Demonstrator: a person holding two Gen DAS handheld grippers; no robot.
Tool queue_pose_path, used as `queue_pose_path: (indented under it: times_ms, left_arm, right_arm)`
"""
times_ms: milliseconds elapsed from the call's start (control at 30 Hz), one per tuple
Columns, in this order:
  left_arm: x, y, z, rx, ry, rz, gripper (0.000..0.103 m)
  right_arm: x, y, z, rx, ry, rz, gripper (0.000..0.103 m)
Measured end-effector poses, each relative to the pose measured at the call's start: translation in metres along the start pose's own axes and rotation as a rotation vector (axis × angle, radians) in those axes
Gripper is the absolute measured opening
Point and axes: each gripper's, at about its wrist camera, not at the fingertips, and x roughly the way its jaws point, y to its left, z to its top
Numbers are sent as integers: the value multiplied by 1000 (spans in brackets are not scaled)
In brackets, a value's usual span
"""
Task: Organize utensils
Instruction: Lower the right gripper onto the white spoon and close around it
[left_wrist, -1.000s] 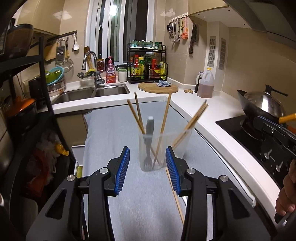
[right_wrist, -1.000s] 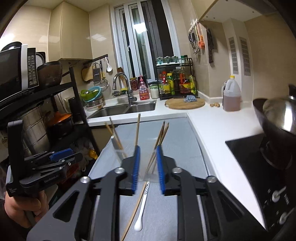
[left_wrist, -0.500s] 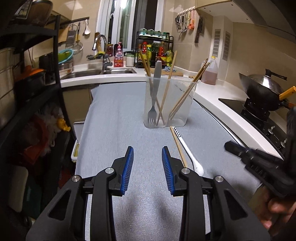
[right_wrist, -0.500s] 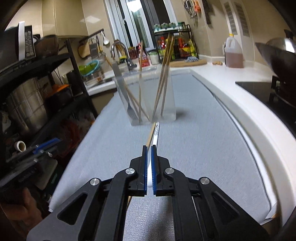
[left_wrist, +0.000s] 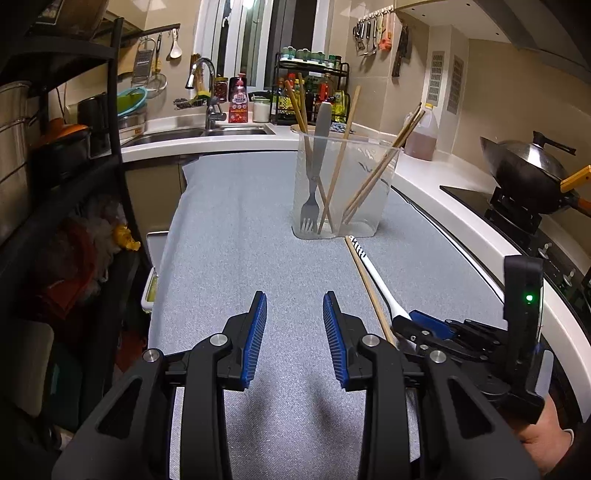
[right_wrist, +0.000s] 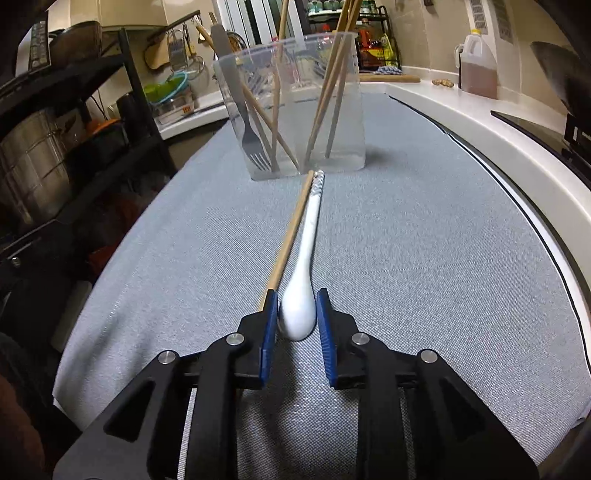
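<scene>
A white spoon (right_wrist: 308, 240) and a single wooden chopstick (right_wrist: 291, 229) lie side by side on the grey cloth, pointing at a clear plastic holder (right_wrist: 351, 110). The holder has a metal fork (right_wrist: 251, 144) and several chopsticks in it. My right gripper (right_wrist: 297, 293) is low on the cloth, its jaws opening on either side of the spoon's bowl, with the chopstick just outside the left pad. In the left wrist view the left gripper (left_wrist: 294, 299) is open over bare cloth, with the spoon (left_wrist: 376, 277), the chopstick (left_wrist: 364, 277) and the right gripper (left_wrist: 406, 321) to its right.
A white counter (left_wrist: 424, 181) runs along the right with an oil jug (left_wrist: 423, 136), and a wok (left_wrist: 524, 173) sits on the stove. The sink (left_wrist: 207, 133) is at the back left. A black rack (left_wrist: 114, 110) stands at the left beyond the cloth's edge.
Both grippers came down toward the cloth. The right one was shut and now stands parted around the spoon's bowl. The left one narrowed a little, then stayed still.
</scene>
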Motion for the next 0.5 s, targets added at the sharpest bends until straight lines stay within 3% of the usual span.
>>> queue_pose_path:
  times_ms: [500]
  left_arm:
    - [36,-47,-29,-8,113,-126,32]
  right_arm:
    - [-34,-43,-23,33,-35,-26,21]
